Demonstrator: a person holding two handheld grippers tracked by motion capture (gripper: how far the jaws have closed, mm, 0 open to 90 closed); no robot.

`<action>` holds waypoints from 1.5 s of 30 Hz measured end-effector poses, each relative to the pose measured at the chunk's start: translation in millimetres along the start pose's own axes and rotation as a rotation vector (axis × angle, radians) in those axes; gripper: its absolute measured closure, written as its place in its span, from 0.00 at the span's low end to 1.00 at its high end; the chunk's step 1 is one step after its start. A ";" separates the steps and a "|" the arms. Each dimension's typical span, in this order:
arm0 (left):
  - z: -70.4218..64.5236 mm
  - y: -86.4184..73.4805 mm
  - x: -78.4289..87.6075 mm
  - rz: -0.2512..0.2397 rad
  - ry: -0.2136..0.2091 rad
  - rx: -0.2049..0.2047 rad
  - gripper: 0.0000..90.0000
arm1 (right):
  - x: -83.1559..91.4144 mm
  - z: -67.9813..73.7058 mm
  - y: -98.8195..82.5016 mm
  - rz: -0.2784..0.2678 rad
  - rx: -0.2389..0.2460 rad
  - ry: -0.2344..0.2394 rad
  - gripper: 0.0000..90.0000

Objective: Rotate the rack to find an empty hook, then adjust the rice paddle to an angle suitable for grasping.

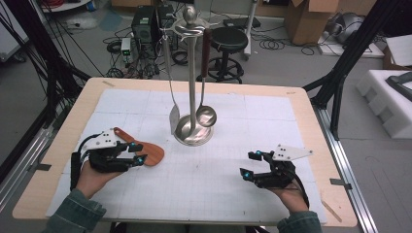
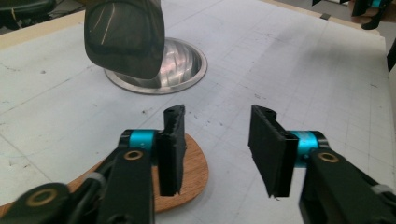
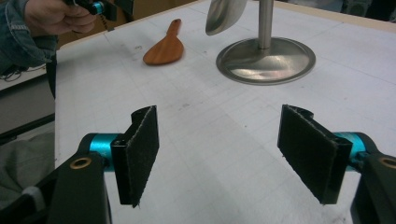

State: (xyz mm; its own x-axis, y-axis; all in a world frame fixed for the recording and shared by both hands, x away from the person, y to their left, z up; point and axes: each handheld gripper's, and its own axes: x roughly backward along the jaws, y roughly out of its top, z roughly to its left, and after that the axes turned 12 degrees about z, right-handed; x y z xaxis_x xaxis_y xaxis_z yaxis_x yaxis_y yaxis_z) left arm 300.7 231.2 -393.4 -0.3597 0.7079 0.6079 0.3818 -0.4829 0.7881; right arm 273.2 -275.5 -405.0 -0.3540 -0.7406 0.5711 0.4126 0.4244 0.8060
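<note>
Plainly, the wooden spatula [image 1: 145, 151] lies flat, reddish-brown.

The left hand-held gripper [image 2: 215, 154] holds its two black jaws apart above the white gridded tabletop [image 2: 303, 70], nothing pressed between the pads. A flat reddish-brown wooden spatula [image 2: 194, 175] lies beneath the left jaw. Farther off stands a round polished steel stand base [image 2: 182, 70], with a dark shiny utensil blade [image 2: 125, 37] hanging before it.
</note>
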 end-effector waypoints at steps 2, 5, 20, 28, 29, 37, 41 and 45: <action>4.8 -0.1 0.3 0.010 -0.006 0.014 0.77 | 1.9 -1.0 -1.8 -0.014 -0.003 -0.006 0.32; 10.4 -0.7 2.4 0.017 -0.006 0.021 0.88 | 4.7 -1.7 -3.6 -0.020 -0.011 -0.012 0.32; 34.3 6.4 10.9 0.101 0.036 -0.054 0.99 | 4.4 -0.2 -8.5 -0.016 0.001 -0.012 0.32; 39.4 3.3 -1.1 0.157 0.029 -0.058 0.99 | 3.1 -0.4 -9.7 -0.012 0.001 -0.014 0.32; 40.8 2.6 -2.5 0.157 0.027 -0.052 0.99 | 2.7 0.0 -10.1 -0.012 -0.003 -0.011 0.32; 41.9 -1.2 -14.8 0.211 0.010 -0.039 0.99 | 2.5 1.4 -12.8 -0.016 -0.007 -0.012 0.32; 42.0 -6.5 -20.1 0.228 0.010 -0.043 1.00 | 1.0 2.0 -10.9 -0.019 0.000 -0.009 0.32; 43.2 -15.0 -20.6 0.240 0.018 -0.031 1.00 | -2.3 0.8 -11.4 -0.007 0.005 -0.003 0.32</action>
State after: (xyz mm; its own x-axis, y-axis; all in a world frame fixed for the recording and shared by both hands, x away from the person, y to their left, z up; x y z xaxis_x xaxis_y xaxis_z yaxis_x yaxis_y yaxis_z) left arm 339.2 246.1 -421.9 -0.2772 0.5616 0.7796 0.4319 -0.6520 0.6232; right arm 268.6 -278.2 -415.4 -0.3598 -0.7418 0.5659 0.4061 0.4216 0.8108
